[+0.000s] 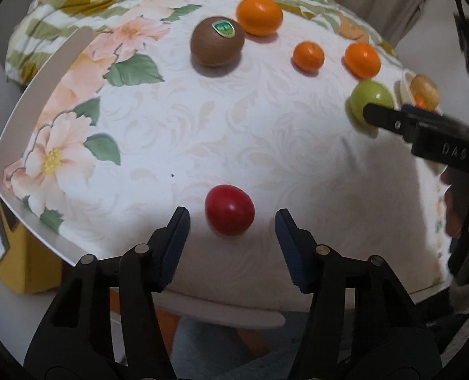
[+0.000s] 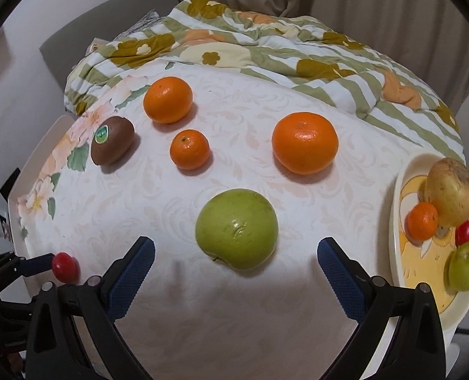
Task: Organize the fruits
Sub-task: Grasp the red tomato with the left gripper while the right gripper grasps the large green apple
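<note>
A red cherry tomato (image 1: 230, 209) lies on the floral cloth between the tips of my open left gripper (image 1: 232, 221), touching neither. A green apple (image 2: 237, 228) lies just ahead of my open right gripper (image 2: 236, 250), between its spread fingers; it also shows in the left wrist view (image 1: 369, 96). Farther back lie a brown kiwi (image 1: 217, 41) with a green sticker and three oranges (image 2: 304, 142) (image 2: 167, 99) (image 2: 189, 149). A cream plate (image 2: 424, 272) at the right holds a pear, a small orange, a red tomato and a green apple.
The table is covered by a white floral cloth (image 1: 177, 133), with a folded flowered quilt (image 2: 266, 41) along the back. The table edge is close below both grippers. A yellow box (image 1: 22, 253) stands off the left edge. Curtains hang behind.
</note>
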A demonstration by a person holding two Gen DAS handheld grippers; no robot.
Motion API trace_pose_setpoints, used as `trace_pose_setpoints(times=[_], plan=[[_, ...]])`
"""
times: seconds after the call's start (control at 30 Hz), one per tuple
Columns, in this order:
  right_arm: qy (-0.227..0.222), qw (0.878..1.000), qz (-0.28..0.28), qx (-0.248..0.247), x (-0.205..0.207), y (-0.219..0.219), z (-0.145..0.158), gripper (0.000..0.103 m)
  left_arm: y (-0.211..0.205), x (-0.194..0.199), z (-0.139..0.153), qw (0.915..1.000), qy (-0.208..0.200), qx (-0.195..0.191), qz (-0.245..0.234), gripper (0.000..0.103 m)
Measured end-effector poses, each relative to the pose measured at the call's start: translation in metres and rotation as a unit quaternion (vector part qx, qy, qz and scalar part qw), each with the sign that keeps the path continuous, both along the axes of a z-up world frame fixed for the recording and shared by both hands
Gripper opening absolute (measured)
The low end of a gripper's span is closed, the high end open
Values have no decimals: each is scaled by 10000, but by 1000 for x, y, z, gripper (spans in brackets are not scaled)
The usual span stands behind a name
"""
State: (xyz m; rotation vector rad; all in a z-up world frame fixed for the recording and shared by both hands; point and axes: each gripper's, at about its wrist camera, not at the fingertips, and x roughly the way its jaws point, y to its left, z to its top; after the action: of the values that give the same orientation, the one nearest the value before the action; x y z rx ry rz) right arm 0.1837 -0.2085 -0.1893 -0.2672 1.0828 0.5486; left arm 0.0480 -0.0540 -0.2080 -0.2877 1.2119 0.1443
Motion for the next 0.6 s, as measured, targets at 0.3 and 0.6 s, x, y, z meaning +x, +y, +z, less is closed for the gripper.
trace_pose_setpoints(times=[0.3, 0.6], plan=[[-111, 9994, 330, -41, 3, 1, -8, 94, -4, 3, -2, 9993, -138, 342, 40, 45], [-58, 9989, 461, -74, 8, 7, -15, 77, 2, 4, -1, 9993, -108, 342, 139, 38]])
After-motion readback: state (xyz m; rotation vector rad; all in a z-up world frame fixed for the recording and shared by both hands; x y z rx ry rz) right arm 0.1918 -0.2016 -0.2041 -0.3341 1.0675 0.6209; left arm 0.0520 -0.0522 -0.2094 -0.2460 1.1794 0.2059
